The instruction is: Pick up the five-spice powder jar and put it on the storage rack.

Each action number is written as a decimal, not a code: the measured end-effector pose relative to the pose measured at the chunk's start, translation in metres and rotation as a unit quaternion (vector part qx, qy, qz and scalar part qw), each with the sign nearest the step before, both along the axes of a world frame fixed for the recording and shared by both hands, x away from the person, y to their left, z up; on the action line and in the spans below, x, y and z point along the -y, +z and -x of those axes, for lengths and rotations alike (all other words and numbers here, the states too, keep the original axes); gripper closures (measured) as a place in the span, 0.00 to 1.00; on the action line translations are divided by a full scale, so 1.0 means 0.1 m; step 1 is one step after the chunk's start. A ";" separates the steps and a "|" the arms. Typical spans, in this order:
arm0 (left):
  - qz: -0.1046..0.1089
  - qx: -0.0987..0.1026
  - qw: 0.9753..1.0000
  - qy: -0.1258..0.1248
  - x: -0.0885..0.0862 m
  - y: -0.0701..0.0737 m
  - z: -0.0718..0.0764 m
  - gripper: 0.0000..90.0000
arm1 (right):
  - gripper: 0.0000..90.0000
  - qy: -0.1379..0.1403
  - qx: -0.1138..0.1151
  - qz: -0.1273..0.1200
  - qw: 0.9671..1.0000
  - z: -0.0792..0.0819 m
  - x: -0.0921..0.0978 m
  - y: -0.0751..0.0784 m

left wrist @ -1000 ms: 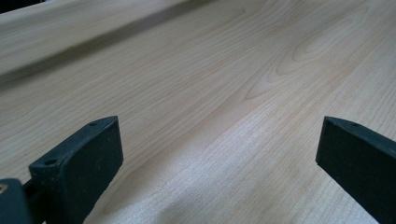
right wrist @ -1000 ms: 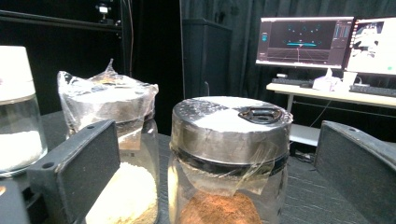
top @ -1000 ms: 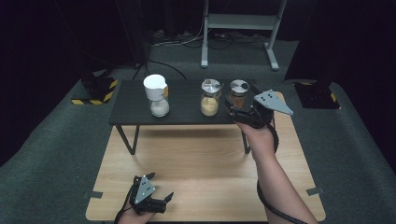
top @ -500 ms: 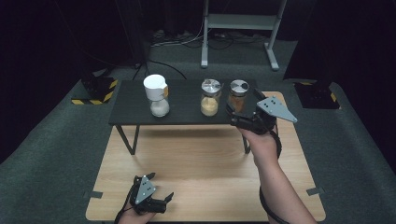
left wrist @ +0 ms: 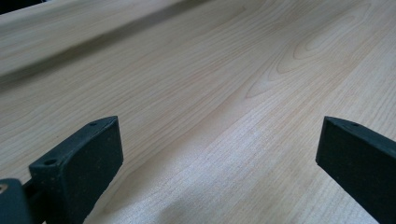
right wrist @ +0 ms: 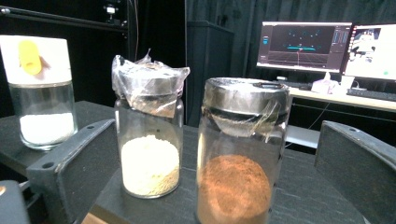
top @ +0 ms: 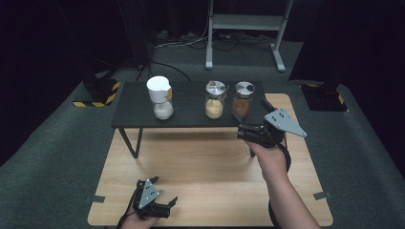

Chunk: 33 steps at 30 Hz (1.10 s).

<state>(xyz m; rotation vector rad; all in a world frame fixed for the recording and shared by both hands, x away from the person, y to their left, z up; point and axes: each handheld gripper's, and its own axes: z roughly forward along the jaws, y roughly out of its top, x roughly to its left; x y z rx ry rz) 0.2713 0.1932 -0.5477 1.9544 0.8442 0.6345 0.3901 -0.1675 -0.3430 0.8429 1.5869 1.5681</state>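
A: Entry, brown jar [right wrist: 242, 154]. It stands on the black shelf [top: 184, 114], at centre right of the high view and rightmost of three containers. In the right gripper view it sits between the two black jaws, a clear gap on either side, so nothing has been grasped.

B: Right gripper [top: 250, 132] state?

A: Jaws spread wide, empty, held level just in front of the jar. Judgement: the approach is mostly made. Closing on the jar, lifting it and whatever follows are all left.

B: Left gripper [top: 165, 205]?

A: Bottom left of the high view, low over the wooden table [top: 205, 162], jaws apart, holding nothing. Its own view has pale wood grain between the pads.

B: Materials, working outward.

A: Brown jar: clear glass cylinder, metal lid with crinkled plastic film around it, rust-brown powder filling the lower part. Beside it, the yellow jar [right wrist: 148, 140]: same shape, film bunched over the lid, pale yellow granules. Farther left, the white jar [right wrist: 43, 91]: squat glass, tall white plastic cap with a yellow tab, white powder inside.

B: Surfaces?

A: Shelf is matte black with a faint grain, on thin dark legs. Table is smooth light wood. Floor around is grey carpet [top: 57, 157]. Monitors [right wrist: 327, 44] glow at upper right of the right gripper view.
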 end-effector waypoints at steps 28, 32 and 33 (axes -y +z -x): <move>-0.001 -0.002 1.000 0.001 0.00 0.00 0.00 0.01 | 0.00 -0.001 -0.001 0.039 0.999 0.37 0.09 -0.19; 0.000 -0.001 1.000 0.000 0.00 0.00 0.00 0.01 | 0.00 0.000 -0.007 0.046 0.999 0.39 0.09 -0.26; 0.000 -0.001 1.000 0.000 0.00 0.00 0.00 0.01 | 0.00 0.000 -0.008 0.046 0.999 0.39 0.09 -0.27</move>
